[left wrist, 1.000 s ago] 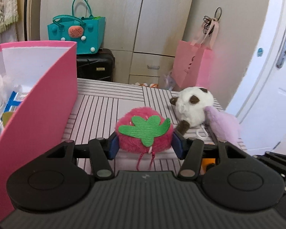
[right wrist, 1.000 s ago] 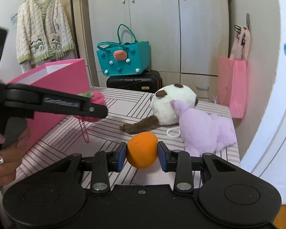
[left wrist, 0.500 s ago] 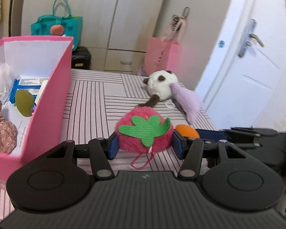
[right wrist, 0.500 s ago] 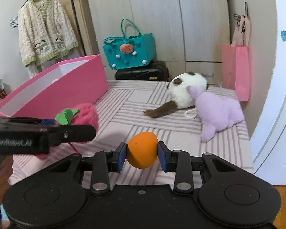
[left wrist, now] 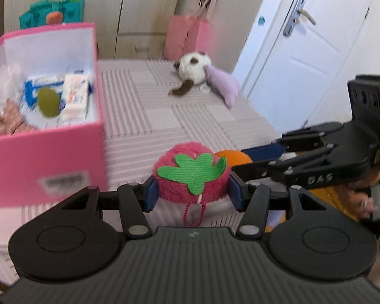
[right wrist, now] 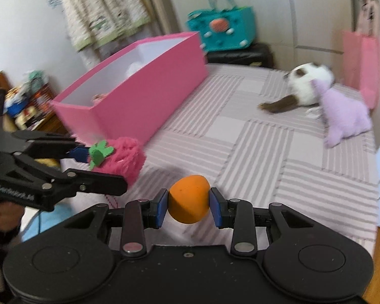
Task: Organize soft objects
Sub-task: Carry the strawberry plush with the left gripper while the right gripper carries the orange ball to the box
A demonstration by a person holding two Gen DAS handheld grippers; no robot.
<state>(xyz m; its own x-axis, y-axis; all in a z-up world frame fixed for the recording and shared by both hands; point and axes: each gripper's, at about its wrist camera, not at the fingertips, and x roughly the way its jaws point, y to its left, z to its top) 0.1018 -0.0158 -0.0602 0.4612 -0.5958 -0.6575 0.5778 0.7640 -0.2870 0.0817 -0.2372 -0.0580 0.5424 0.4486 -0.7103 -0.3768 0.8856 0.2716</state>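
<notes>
My left gripper is shut on a fluffy pink strawberry plush with a green felt leaf, held above the striped bed. In the right wrist view the same strawberry plush shows at the left, in the left gripper. My right gripper is shut on a soft orange ball; that orange ball peeks out behind the strawberry. An open pink box stands at the left, holding several items. A white-and-brown plush and a lilac plush lie at the far end of the bed.
The striped bed cover spreads between the pink box and the plushes. A white door stands to the right, a pink bag and a teal bag at the back. A person's hand holds the left gripper.
Both grippers have drawn back from the far end of the bed and now look down more on it. The pink box's inside has come into view. Both grips are unchanged.
</notes>
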